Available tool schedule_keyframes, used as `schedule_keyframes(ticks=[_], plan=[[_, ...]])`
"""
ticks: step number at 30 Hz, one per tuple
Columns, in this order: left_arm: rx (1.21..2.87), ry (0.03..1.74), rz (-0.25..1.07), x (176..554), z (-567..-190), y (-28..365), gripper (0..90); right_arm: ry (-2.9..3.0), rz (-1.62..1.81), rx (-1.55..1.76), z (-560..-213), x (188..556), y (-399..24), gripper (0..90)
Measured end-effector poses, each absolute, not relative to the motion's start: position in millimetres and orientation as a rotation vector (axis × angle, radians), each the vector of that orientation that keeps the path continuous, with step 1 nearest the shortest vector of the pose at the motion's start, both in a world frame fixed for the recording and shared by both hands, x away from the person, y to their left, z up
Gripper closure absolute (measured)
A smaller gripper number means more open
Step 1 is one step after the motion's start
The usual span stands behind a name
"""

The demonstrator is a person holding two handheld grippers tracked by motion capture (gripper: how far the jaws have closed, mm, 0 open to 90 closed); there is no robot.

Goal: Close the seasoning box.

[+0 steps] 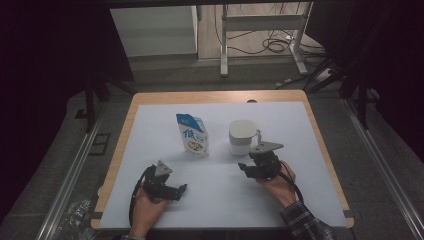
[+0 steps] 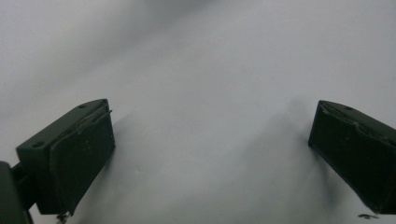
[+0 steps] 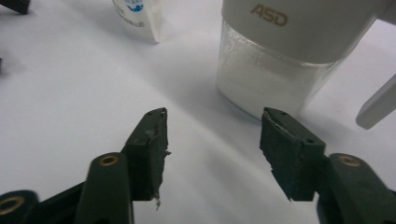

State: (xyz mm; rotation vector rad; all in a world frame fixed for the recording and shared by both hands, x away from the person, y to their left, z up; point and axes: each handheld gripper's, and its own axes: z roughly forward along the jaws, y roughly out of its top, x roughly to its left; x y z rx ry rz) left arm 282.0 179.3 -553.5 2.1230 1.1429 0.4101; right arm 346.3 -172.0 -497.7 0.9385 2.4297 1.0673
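The jug [image 3: 275, 65] is standing upright on the white surface [image 1: 300, 200], just beyond the right gripper [image 3: 212, 140], whose fingers [image 3: 152, 144] are sitting spread apart with nothing between them; the jug's glass base is lying just past the far fingertip, not touched. Its lower part is clear and frosted white inside, though what is in it cannot be told; its white top is bearing gold letters, and a white handle is sticking out at the side. In the high view the jug [image 1: 243, 136] is sitting just ahead of the right gripper [image 1: 249, 169]. A blue-and-white carton [image 1: 192, 133] is standing near it, to its left. The left gripper [image 1: 180, 190] is resting well apart, its fingers [image 2: 74, 158] spread wide over bare surface.
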Motion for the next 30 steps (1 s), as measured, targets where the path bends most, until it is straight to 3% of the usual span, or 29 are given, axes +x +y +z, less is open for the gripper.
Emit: schedule_keyframes(ticks=[14, 30], plan=[[2.117, 1.146, 0.411, 282, -554, 179, 0.6, 2.443, 1.086, 0.929, -489, 333, -185, 31.2], [2.123, 1.142, 0.412, 282, -554, 179, 0.6, 2.387, 1.111, 0.929, -477, 311, -214, 29.4]])
